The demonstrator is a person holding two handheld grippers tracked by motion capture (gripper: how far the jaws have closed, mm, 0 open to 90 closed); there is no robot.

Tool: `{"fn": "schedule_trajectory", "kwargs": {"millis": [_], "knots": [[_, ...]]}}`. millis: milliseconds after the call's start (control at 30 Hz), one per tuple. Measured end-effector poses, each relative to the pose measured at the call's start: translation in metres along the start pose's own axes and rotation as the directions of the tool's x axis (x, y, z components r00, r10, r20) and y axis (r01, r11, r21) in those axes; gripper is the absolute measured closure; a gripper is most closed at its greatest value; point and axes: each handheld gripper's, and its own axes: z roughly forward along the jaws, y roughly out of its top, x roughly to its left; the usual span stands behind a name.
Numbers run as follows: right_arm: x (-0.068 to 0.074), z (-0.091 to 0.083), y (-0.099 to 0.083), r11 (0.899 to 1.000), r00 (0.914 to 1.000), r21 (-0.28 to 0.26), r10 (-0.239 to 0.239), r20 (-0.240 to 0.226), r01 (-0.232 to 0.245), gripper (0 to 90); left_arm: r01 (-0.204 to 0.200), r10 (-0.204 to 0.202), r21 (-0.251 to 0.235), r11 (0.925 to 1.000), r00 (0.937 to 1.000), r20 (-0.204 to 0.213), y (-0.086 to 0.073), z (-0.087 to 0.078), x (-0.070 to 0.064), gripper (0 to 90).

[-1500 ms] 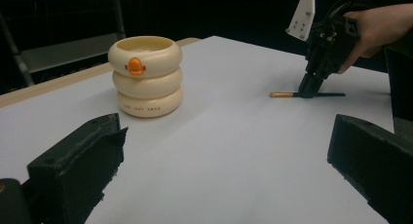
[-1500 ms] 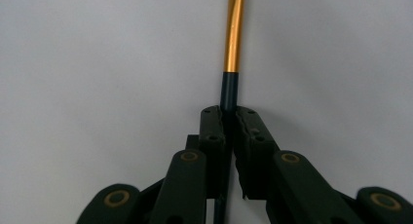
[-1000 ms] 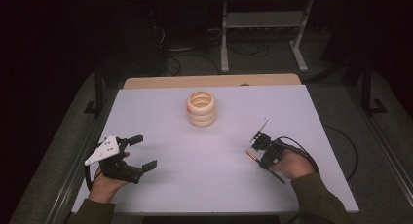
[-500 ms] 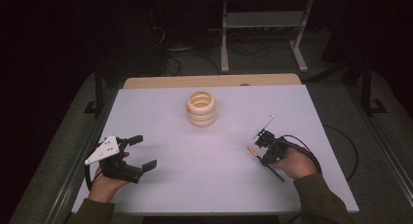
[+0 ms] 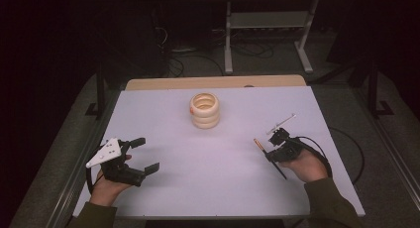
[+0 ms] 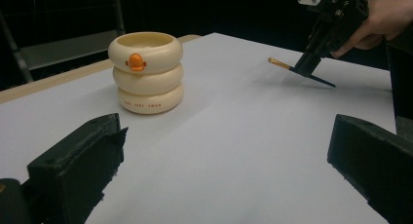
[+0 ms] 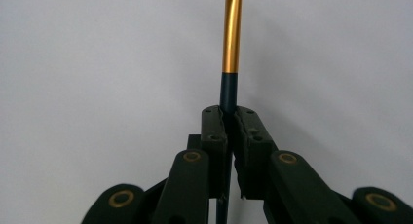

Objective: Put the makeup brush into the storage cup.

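Your right hand-held gripper (image 5: 270, 149) is closed on a thin dark brush (image 7: 229, 90), whose long axis points with its gold ferrule toward the cream ring-shaped holder (image 5: 204, 110) at the far middle of the surface (image 5: 208, 178). Your left hand-held gripper (image 5: 146, 153) rests wide open and empty, well apart from the holder, about as far from it as the right one, I judge, so the brush must travel forward and to the left

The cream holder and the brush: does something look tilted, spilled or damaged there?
Nothing stands out. The cream holder stands upright at the middle of the table, its three ring-shaped tiers stacked evenly, with no spill around it. The right gripper is shut on the brush, whose gold ferrule looks straight. The left gripper is open.
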Motion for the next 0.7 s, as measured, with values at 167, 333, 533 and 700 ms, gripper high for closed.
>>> {"fn": "schedule_trajectory", "kwargs": {"millis": [167, 333, 533, 700], "knots": [[-0.002, -0.007, -0.004, 0.996, 0.9996, -0.091, 0.001, -0.027, -0.003, 82.5, -0.003, 0.003, 0.001, 1.0000, 1.0000, -0.001, 0.000, 0.000, 0.000, 0.0], [-0.003, -0.011, -0.007, 0.990, 0.9991, -0.139, 0.002, -0.043, -0.008, 82.6, -0.004, 0.004, 0.001, 1.0000, 1.0000, -0.004, 0.001, -0.001, 0.000, 0.0], [-0.006, -0.018, -0.011, 0.975, 0.9991, -0.221, -0.007, -0.041, -0.002, 82.6, -0.005, 0.005, 0.003, 1.0000, 1.0000, -0.003, 0.001, -0.001, 0.000, 0.0], [-0.008, -0.021, -0.014, 0.959, 0.9985, -0.284, -0.021, -0.050, 0.006, 82.6, -0.002, 0.002, 0.001, 1.0000, 1.0000, -0.003, 0.000, 0.000, -0.001, 0.0]]}}
